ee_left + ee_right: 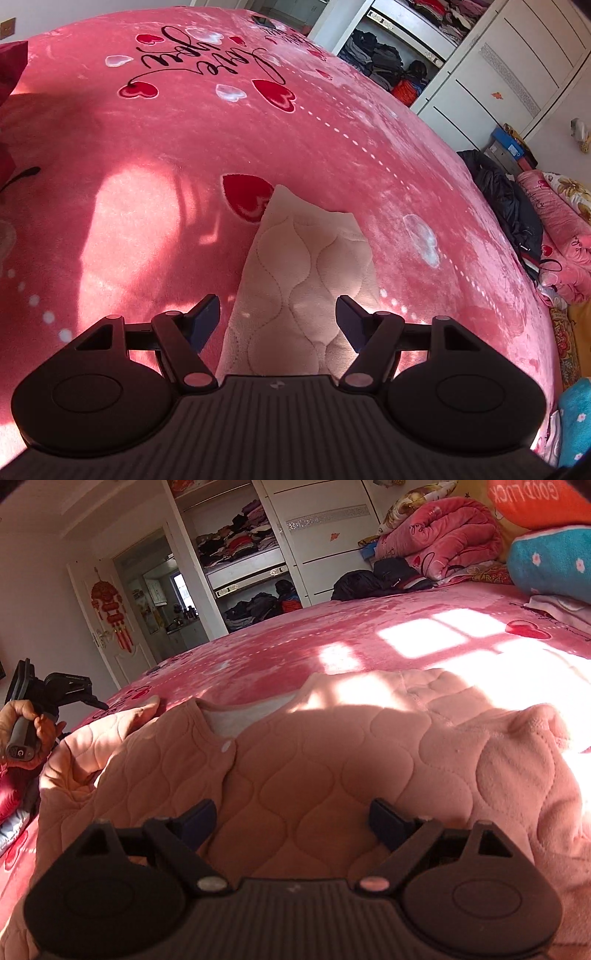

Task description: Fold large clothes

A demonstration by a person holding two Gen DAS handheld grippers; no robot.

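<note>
A pale pink quilted jacket (303,760) lies spread front-up on the pink heart-print bedspread (280,646), its collar and a snap button toward the far side. My right gripper (291,812) hovers open over the jacket's body, with nothing pinched between its fingers. In the left wrist view one sleeve (299,266) of the jacket runs forward between the fingers of my left gripper (277,310), which stands open above it. In the right wrist view the left gripper (94,701) is at the far left, held by a hand (26,720), beside that sleeve's end (147,707).
An open white wardrobe (240,546) stuffed with clothes stands past the bed. Folded pink quilts (439,531), a black garment (369,581) and a blue pillow (554,561) crowd the bed's far right. A dark phone (264,21) lies on the bedspread's far edge.
</note>
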